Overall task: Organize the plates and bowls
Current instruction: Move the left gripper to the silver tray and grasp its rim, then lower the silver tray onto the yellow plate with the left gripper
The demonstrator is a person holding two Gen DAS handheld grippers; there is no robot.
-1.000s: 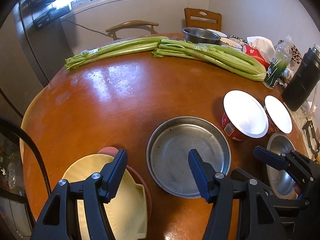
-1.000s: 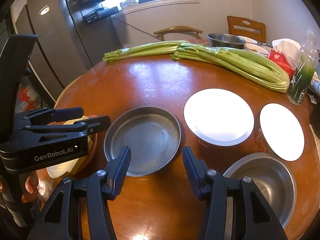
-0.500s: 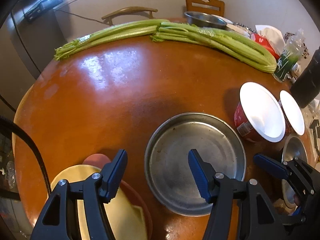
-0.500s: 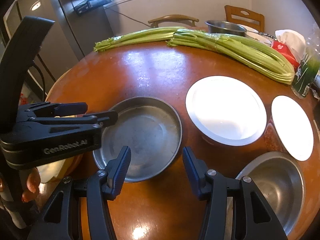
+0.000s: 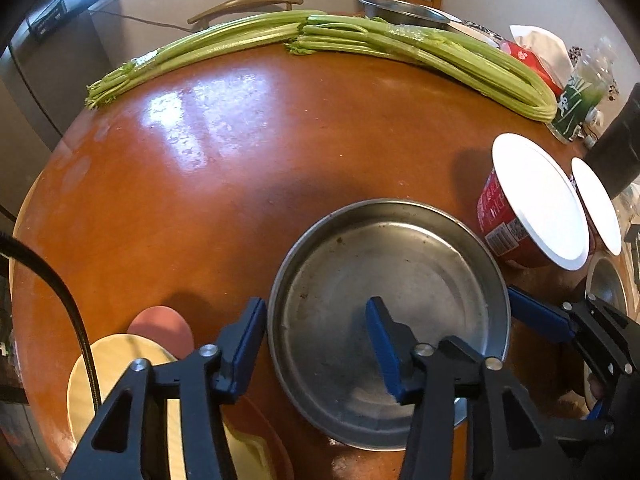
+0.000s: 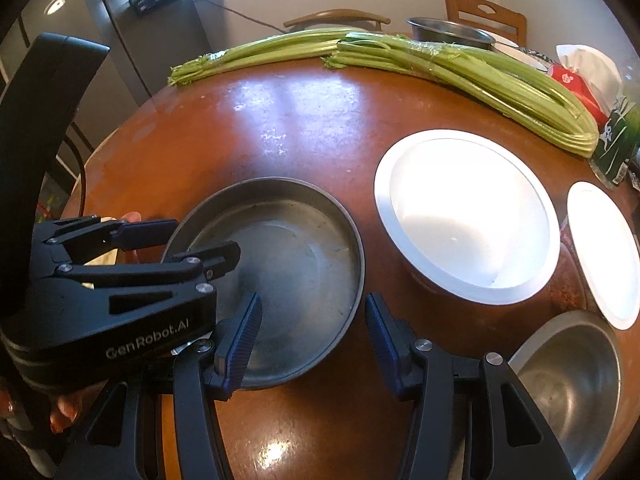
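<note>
A shallow round steel pan sits on the brown round table; it also shows in the right wrist view. My left gripper is open, straddling the pan's left rim: one finger outside, one over its inside. My right gripper is open and empty, just above the pan's near edge. A yellow plate on a pink plate lies at lower left. A white bowl, a smaller white bowl and a steel bowl stand to the right.
Two celery bunches lie across the far side of the table. A steel pot, a red tissue pack, a green bottle and a dark flask stand at the far right. Chairs stand behind the table.
My left gripper moved right, off the yellow plate, until its fingers straddle the steel pan's left rim. My right gripper came closer to the pan's near edge. Both stayed open.
</note>
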